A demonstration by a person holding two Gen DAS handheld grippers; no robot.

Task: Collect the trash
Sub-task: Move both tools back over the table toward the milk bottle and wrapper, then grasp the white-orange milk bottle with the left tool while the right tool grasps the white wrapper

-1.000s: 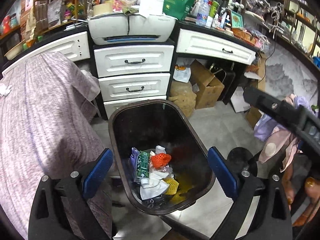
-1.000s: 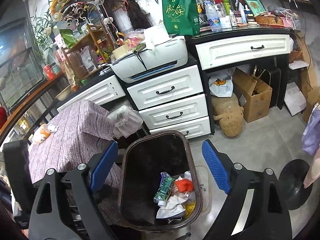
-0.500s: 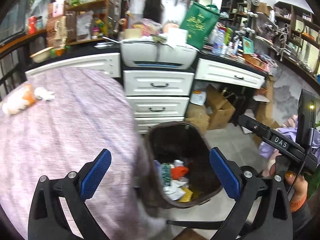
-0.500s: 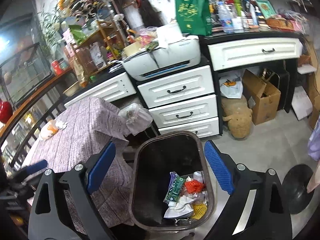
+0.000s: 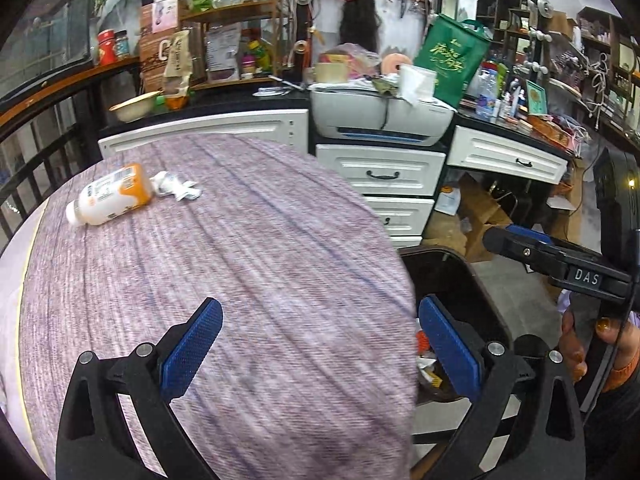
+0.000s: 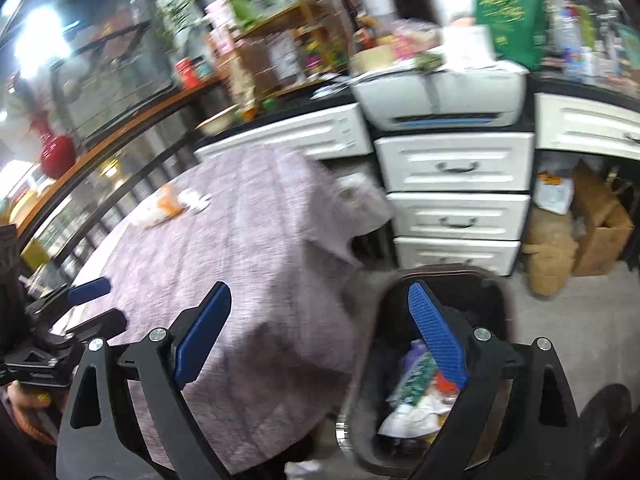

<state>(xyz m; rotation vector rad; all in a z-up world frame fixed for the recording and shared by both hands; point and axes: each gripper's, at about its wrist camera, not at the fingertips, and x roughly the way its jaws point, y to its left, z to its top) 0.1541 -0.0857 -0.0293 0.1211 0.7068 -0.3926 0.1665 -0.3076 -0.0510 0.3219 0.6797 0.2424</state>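
Observation:
A white and orange plastic bottle (image 5: pixel 110 199) lies on its side on the purple tablecloth (image 5: pixel 248 272), far left, with a crumpled white tissue (image 5: pixel 176 189) beside its base. Both show blurred in the right wrist view, the bottle (image 6: pixel 158 210) and the tissue (image 6: pixel 196 199). The dark bin (image 6: pixel 436 284) stands on the floor right of the table, holding several pieces of trash (image 6: pixel 416 400). In the left wrist view the bin's rim (image 5: pixel 476 276) shows. My left gripper (image 5: pixel 320 340) is open and empty over the table's near part. My right gripper (image 6: pixel 320 328) is open and empty between table edge and bin.
White drawers (image 5: pixel 380 174) with a printer (image 5: pixel 380 114) on top stand behind the table. Cardboard boxes (image 6: pixel 600 220) sit on the floor under the desk. A railing (image 6: pixel 120 152) runs along the table's far left side. The right gripper's body (image 5: pixel 560 260) reaches in at the right.
Both grippers have swung left, away from the bin and toward the table. The bottle and tissue have come into fuller view. Both grippers stay open.

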